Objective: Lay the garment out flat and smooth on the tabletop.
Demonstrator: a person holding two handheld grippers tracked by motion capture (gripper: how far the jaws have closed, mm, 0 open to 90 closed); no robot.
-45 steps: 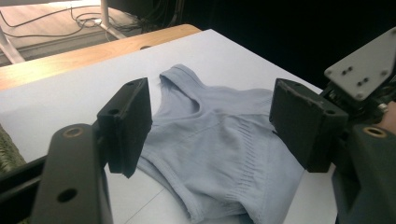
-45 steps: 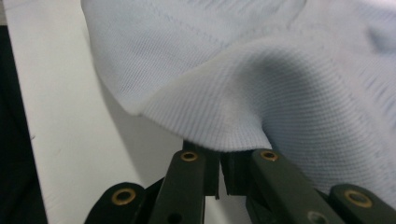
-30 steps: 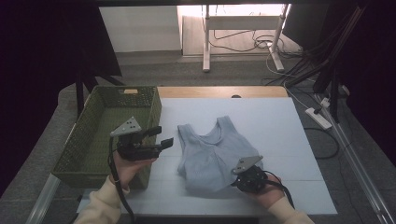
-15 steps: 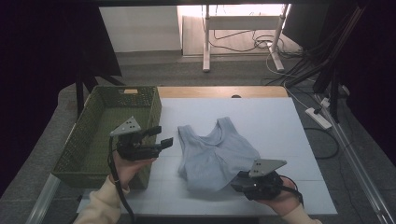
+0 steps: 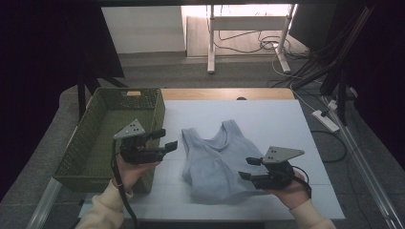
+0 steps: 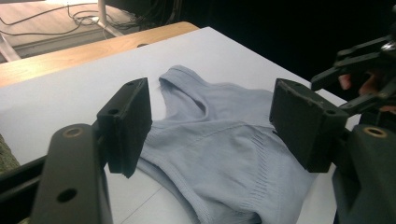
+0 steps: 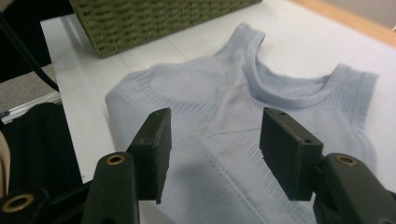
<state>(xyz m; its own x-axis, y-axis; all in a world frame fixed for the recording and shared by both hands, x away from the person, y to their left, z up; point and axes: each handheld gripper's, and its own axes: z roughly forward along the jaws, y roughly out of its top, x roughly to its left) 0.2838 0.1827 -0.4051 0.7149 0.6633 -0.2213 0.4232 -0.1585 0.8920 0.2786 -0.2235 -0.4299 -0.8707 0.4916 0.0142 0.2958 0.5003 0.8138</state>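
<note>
- Lifted off the tank top's (image 5: 215, 160) lower right corner, the right gripper (image 5: 249, 169) has just been opening, nothing between its jaws.
- Tank top lies part-folded mid-table (image 5: 286, 119), near the front edge.
- Left gripper (image 5: 165, 139) waits beside it, jaws apart, by the basket (image 5: 90, 143).

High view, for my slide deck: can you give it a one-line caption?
Light blue tank top lies on a white table beside a green basket, between the open left gripper and right gripper.
</note>
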